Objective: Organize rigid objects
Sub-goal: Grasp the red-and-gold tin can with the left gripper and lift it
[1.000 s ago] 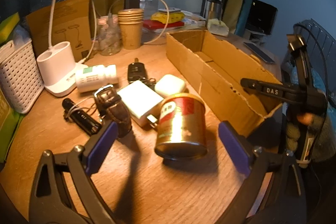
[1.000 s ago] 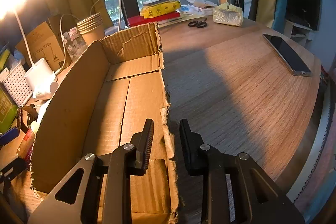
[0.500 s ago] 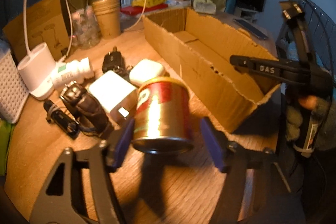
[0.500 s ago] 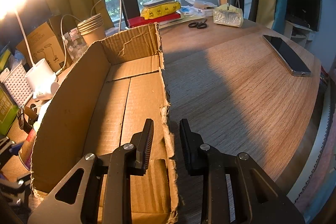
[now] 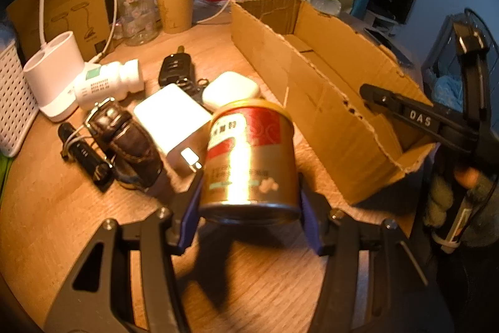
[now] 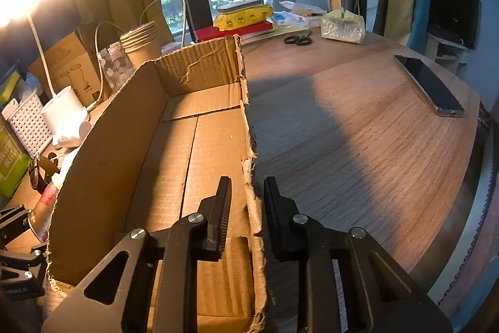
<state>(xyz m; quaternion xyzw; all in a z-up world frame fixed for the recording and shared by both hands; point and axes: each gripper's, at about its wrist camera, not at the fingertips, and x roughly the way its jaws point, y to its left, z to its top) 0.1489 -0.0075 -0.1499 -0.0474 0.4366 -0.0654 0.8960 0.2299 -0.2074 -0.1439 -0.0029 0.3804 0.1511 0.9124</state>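
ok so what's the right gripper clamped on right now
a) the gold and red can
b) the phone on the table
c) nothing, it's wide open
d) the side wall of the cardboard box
d: in the right wrist view the right gripper has one finger inside and one outside the torn side wall of the cardboard box, pinching it.

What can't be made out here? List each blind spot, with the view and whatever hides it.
- Tin can, left wrist view: its far side and top are turned away, and its small print is blurred.
- Left tool: the can covers the pads' inner faces.
- Cardboard box, right wrist view: the right tool covers its near floor.
- Watch, right wrist view: mostly hidden by the box wall.
- Car key: buttons too small to read.
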